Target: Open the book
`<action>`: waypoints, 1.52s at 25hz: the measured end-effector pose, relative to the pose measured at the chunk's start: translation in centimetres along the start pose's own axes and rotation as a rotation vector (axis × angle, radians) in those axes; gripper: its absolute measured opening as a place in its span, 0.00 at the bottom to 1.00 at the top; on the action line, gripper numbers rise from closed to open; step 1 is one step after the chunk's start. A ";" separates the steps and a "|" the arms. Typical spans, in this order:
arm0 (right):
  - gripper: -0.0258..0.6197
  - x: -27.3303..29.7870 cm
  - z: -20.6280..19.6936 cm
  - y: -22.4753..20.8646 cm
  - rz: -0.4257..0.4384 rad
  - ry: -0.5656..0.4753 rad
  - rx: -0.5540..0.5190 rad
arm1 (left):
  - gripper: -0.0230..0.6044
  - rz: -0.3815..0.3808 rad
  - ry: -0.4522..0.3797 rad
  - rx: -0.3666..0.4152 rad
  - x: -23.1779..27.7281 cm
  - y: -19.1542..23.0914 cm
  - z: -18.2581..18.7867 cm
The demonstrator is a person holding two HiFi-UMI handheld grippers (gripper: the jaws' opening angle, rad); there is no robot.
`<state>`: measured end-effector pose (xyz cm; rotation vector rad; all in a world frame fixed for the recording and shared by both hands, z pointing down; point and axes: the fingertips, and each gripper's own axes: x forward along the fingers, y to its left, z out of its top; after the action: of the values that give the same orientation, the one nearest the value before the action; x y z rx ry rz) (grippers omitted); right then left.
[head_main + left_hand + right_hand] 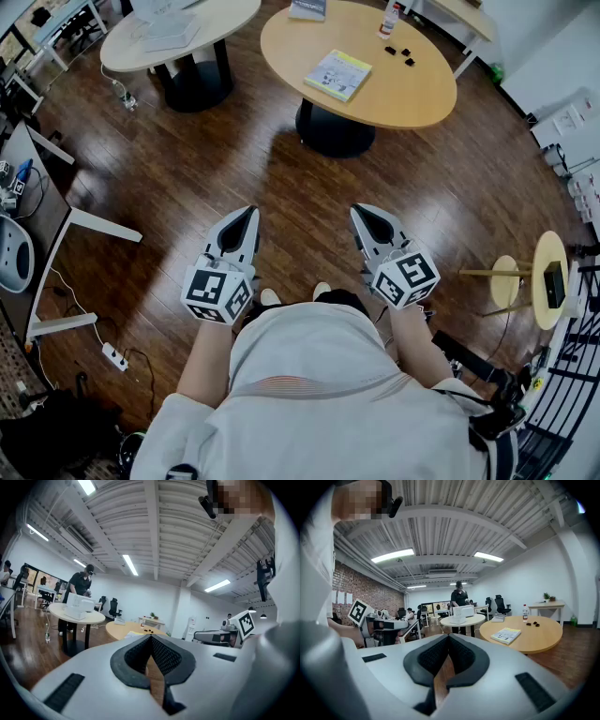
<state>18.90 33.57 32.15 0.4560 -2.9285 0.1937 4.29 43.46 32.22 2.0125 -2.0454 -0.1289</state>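
A closed book [338,75] with a yellow-green cover lies flat on the round wooden table [412,94], far ahead of me across the wooden floor. In the right gripper view the book [506,635] shows at the table's near edge. My left gripper [246,217] and right gripper [364,214] are held side by side in front of my body, pointing roughly level towards the table. Both are far from the book. In each gripper view the dark padded tips meet, left gripper [151,637] and right gripper [449,636], with nothing between them.
A second round white table [220,23] with a white box stands to the left of the wooden one. A bottle [389,19] and small dark objects [400,54] share the book's table. A desk [37,216] stands at left, a small round stand [548,279] at right. A person [459,595] stands by the white table.
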 end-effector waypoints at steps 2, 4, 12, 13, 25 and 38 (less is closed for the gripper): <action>0.04 0.6 -0.3 1.0 -0.001 -0.002 0.005 | 0.05 -0.003 0.006 0.009 -0.7 0.9 -0.2; 0.04 1.2 -0.7 1.9 -0.003 -0.002 0.012 | 0.05 -0.007 0.017 0.024 -1.3 1.6 -0.4; 0.04 3.5 -0.6 2.6 -0.004 -0.013 0.022 | 0.05 0.003 0.041 0.024 -1.1 4.2 -0.5; 0.04 3.9 -0.6 2.2 -0.002 -0.018 0.030 | 0.05 0.006 0.044 0.026 -0.6 4.5 -0.4; 0.04 10.7 1.0 -6.5 0.048 -0.048 0.100 | 0.05 0.051 0.056 0.052 8.2 7.0 1.5; 0.04 14.6 2.3 -19.5 0.082 -0.052 0.135 | 0.05 0.115 0.049 0.048 21.3 7.2 4.0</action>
<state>10.96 10.57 34.65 0.3658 -2.9996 0.3981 -3.65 22.09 32.86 1.9003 -2.1462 -0.0081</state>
